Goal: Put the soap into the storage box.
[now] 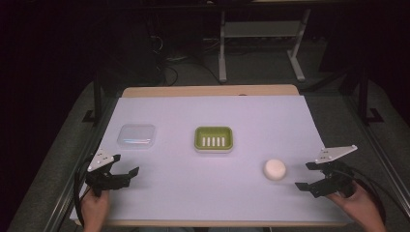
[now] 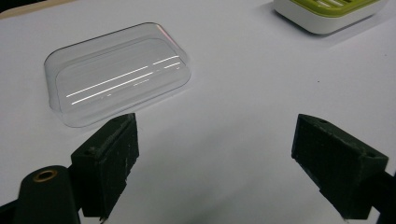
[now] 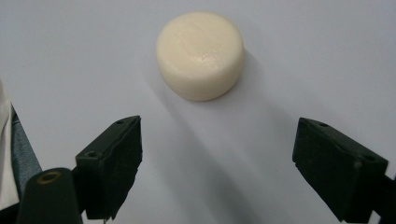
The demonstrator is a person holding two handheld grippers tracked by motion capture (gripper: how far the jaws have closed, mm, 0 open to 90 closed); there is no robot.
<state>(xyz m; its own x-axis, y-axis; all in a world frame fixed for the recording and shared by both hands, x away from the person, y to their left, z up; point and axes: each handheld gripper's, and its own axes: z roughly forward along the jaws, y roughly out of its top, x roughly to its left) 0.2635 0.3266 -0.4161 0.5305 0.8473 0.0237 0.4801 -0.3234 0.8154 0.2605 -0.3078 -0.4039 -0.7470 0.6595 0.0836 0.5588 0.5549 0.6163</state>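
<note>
A round cream soap bar (image 1: 274,169) (image 3: 200,54) lies on the white sheet at the right. My right gripper (image 1: 305,176) (image 3: 217,158) stands open just right of it, jaws wide and pointing at the soap, nothing between them. A green soap dish (image 1: 213,139) (image 2: 334,13) with a slotted insert sits at the centre. A clear plastic lid (image 1: 137,136) (image 2: 116,73) lies flat at the left. My left gripper (image 1: 124,165) (image 2: 215,158) is open a little nearer than the lid, empty.
The white sheet (image 1: 212,193) covers the table, with a strip of wooden tabletop (image 1: 208,90) showing at the far edge. Metal frame rails (image 1: 382,150) run along both sides. A stand's legs (image 1: 222,53) are on the floor beyond the table.
</note>
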